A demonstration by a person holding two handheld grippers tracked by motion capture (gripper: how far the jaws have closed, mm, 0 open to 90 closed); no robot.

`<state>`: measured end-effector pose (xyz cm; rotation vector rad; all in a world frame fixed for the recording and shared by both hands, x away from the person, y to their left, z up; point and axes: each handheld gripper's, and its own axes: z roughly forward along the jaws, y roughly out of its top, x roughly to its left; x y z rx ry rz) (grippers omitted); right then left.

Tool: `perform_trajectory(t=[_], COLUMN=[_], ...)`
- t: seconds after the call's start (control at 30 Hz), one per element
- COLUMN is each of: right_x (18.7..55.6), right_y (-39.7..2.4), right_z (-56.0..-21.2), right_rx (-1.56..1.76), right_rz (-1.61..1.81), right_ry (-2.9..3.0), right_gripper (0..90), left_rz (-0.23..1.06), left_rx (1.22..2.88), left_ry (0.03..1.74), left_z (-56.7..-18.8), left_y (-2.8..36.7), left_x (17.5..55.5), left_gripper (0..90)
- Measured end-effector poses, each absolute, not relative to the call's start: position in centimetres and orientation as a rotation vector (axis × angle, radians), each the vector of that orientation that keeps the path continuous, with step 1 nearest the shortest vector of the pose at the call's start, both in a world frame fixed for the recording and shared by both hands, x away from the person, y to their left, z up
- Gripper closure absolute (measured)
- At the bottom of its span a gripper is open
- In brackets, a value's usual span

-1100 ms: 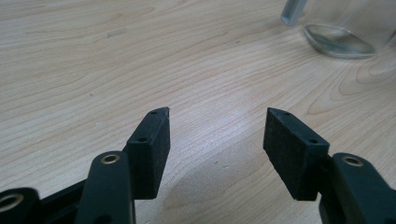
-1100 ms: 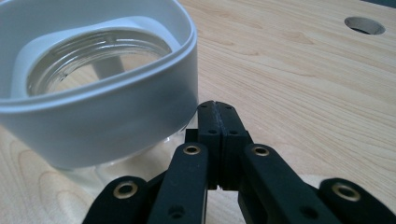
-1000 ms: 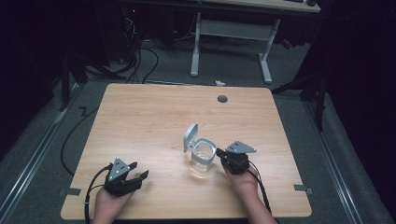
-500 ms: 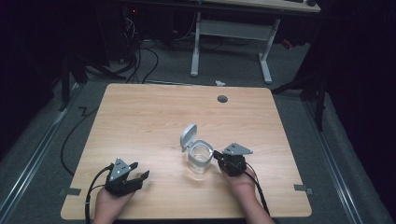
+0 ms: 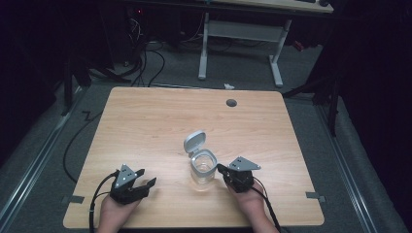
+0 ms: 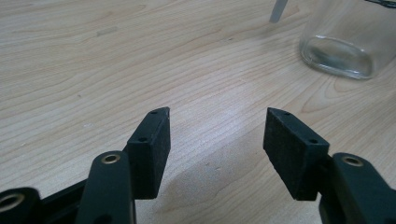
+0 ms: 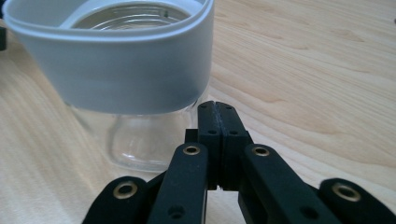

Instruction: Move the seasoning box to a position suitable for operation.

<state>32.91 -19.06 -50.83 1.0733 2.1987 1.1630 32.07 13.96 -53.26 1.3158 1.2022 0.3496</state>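
A clear glass jar with a white collar and a flipped-open grey lid stands near the table's front middle. My right gripper is shut with nothing between its pads, its tips right at the jar's right side. In the right gripper view the closed tips sit just under the jar's white collar. My left gripper rests at the front left, open and empty. Its view shows the jar's glass base far off at the upper right.
The wooden table has a round cable hole near its far edge. Cables trail from both grippers over the front edge. Beyond the table stand a white desk frame and floor cables.
The jar and my right gripper have shifted slightly left and toward the front edge together. The left gripper has stayed put.
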Motion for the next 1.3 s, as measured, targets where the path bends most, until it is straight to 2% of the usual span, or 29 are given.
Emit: perform_trajectory(t=[0.7, 1.1, 1.3], right_x=[30.5, 30.3, 30.5], right_y=[-16.4, -16.3, -17.0], right_z=[-51.3, -51.2, -51.2], right_rx=[0.981, 0.968, 1.000], right_rz=[1.238, 1.239, 1.240], right_ry=[2.239, 2.236, 2.228], right_gripper=[88.9, 88.4, 86.2], left_rz=[0.336, 0.312, 0.297], left_rx=[1.332, 1.338, 1.335], left_ry=[1.190, 1.169, 1.126], left_z=[-53.3, -53.2, -52.8], left_y=[13.4, 12.5, 10.7], left_x=[31.8, 31.4, 30.6], left_gripper=[41.9, 42.5, 43.9])
